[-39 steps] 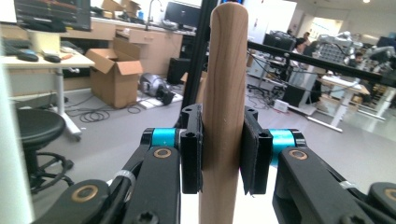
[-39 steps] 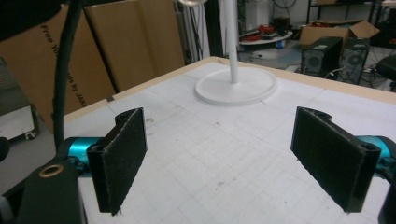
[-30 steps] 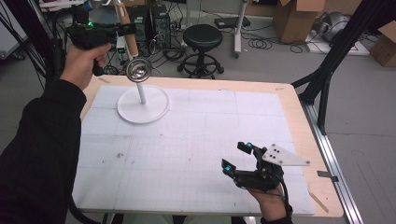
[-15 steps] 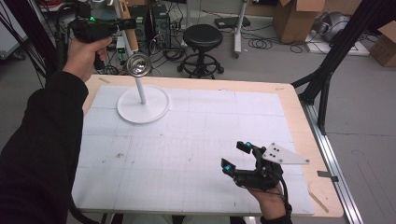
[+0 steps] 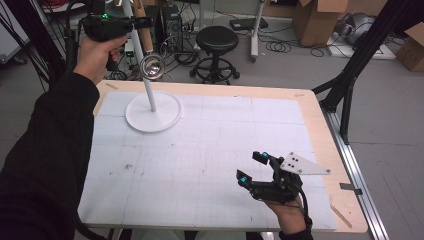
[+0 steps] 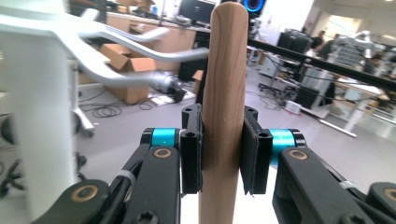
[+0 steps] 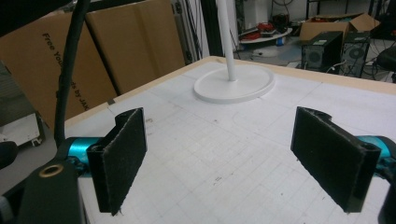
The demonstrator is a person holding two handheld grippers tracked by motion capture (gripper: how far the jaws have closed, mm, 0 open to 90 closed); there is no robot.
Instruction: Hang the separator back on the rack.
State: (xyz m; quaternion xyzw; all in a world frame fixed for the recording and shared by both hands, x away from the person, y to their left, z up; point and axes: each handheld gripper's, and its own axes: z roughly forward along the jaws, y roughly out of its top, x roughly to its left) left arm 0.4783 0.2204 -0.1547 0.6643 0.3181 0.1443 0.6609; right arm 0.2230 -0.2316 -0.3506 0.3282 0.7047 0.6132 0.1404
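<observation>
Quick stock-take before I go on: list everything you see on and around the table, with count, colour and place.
Stand: one, white, round base with upright pole, far-left of the table.
Wooden handle: one, light brown, clamped upright in the left gripper.
Metal ladle bowl: one, silver, beside the stand's pole, below the left gripper.
Table: one, white gridded top with wood edge.
Stool: one, black, on the floor beyond the table.
Cardboard boxes: several, brown, on the floor at the back right.
Left gripper: one, black, raised above the far-left corner, shut on the handle.
Right gripper: one, black with blue accents, low over the near-right of the table, jaws open.
</observation>
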